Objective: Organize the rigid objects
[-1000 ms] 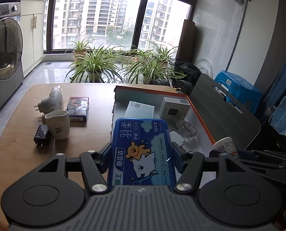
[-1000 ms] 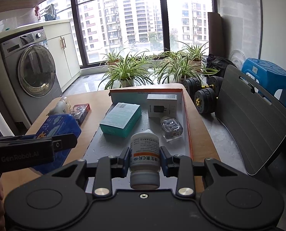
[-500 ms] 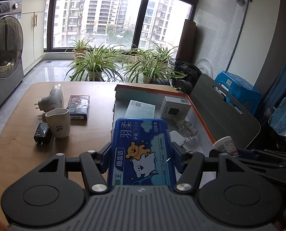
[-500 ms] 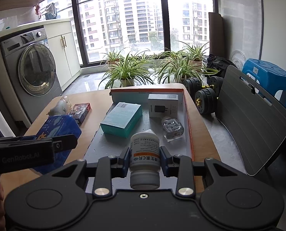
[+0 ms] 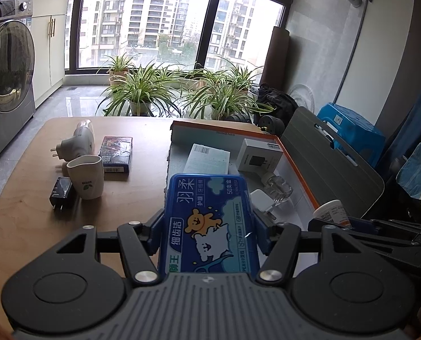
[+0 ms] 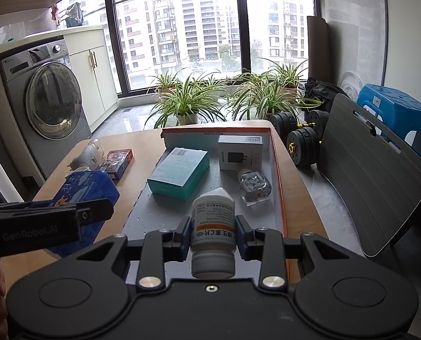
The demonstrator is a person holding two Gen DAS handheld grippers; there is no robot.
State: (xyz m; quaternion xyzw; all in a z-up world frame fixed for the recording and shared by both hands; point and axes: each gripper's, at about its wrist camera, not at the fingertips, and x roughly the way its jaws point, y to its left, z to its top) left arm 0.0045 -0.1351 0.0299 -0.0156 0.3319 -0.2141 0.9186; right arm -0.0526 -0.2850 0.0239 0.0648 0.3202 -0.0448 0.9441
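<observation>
My left gripper (image 5: 209,226) is shut on a flat blue floss-pick box (image 5: 209,221) with a cartoon bear, held above the near left edge of the orange-rimmed tray (image 5: 295,164). My right gripper (image 6: 212,231) is shut on a white pill bottle (image 6: 212,221), cap toward the camera, above the tray's near end (image 6: 280,198). Inside the tray lie a teal box (image 6: 179,172), a white charger box (image 6: 240,153) and a clear glass bottle (image 6: 254,185). The right wrist view shows the left gripper with the blue box (image 6: 88,189) at the left.
On the wooden table (image 5: 26,206) left of the tray stand a white cup (image 5: 85,177), a black plug adapter (image 5: 60,191), a white plug-in device (image 5: 77,141) and a dark card box (image 5: 116,150). A grey folding board (image 6: 372,181), dumbbells (image 6: 301,138) and potted plants lie beyond.
</observation>
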